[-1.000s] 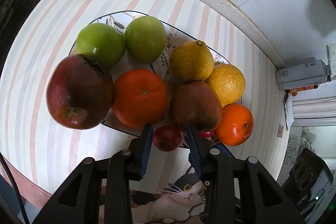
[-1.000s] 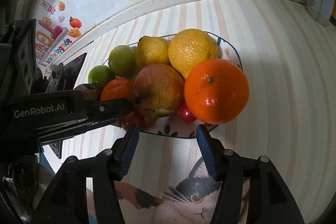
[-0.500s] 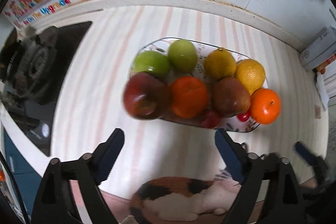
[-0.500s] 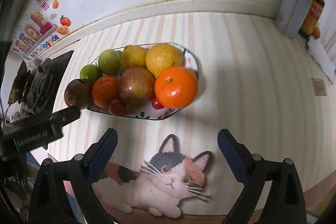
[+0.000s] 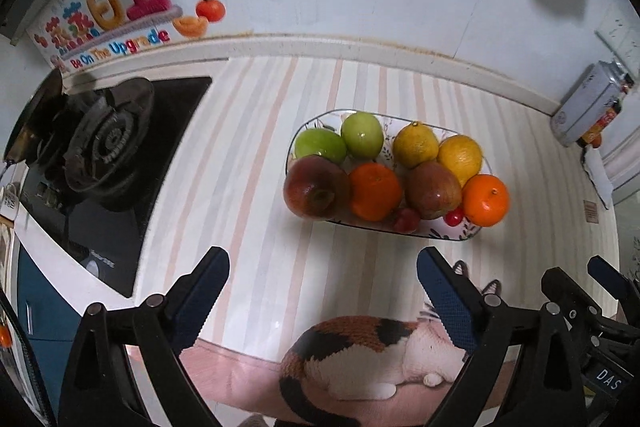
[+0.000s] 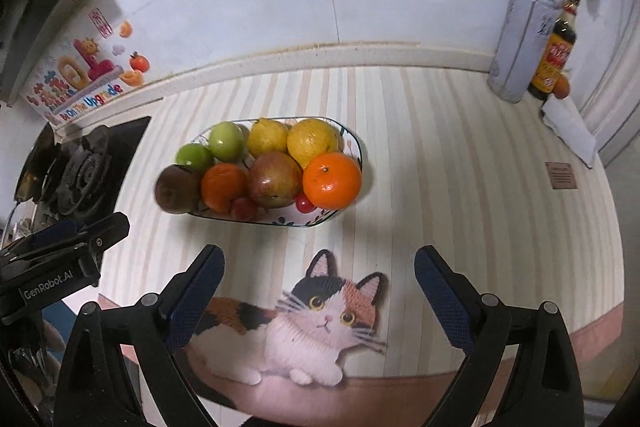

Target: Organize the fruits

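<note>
The plate point(image 5: 478, 233) of fruit is seen ahead of both empty, wide-spread grippers — left gripper point(image 5: 323, 277), jaws opening, and right gripper point(image 6: 318, 275) — its long axis lying crosswise, neither being clearly nearer.

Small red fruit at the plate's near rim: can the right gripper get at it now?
Probably yes. The right gripper is open and empty, with bare striped mat before the small red fruit. It is wedged against an orange and apple, so finger room is tight.

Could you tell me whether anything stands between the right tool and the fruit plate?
Nothing visible does. The right tool is open and empty above the cat mat, and only bare striped counter separates it from the fruit plate.
</note>
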`<state>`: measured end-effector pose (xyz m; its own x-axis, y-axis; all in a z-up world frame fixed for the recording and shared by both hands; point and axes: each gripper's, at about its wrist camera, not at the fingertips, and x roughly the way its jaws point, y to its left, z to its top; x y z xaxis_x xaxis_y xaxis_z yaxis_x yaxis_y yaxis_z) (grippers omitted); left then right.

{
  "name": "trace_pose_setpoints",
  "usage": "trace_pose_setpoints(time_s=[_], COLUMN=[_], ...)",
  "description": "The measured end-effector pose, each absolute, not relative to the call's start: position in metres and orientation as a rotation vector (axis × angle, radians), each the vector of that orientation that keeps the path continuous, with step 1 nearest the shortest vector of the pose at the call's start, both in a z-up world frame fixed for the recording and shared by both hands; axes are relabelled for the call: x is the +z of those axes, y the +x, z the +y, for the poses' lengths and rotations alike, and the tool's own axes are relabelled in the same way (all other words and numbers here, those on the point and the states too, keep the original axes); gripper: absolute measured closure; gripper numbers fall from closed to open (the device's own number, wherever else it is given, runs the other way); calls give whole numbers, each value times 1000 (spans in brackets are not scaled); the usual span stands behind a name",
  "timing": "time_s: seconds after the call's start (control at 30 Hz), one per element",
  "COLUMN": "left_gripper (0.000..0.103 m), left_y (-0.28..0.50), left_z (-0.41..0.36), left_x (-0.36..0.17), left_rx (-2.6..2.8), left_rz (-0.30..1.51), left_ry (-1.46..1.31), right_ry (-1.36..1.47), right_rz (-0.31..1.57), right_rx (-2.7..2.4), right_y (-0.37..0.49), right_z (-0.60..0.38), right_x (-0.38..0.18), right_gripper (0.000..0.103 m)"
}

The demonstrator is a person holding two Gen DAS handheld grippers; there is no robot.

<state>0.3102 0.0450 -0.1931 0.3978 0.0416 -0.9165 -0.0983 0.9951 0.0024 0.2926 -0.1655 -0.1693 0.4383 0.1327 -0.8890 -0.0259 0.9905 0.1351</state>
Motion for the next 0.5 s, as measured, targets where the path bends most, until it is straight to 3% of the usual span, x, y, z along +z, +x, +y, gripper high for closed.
trace_pose_setpoints(time_s=[0.5], left_gripper=[7], left_y=[193], left_z=[50], left_x=[-89], left_rx=[-19], left_rz=[984], left_ry=[2], right_ry=[90], right_rz=[956], right_rx=[68], right_y=[154], right_z=[-157], right_x=[-55], right_gripper=[4])
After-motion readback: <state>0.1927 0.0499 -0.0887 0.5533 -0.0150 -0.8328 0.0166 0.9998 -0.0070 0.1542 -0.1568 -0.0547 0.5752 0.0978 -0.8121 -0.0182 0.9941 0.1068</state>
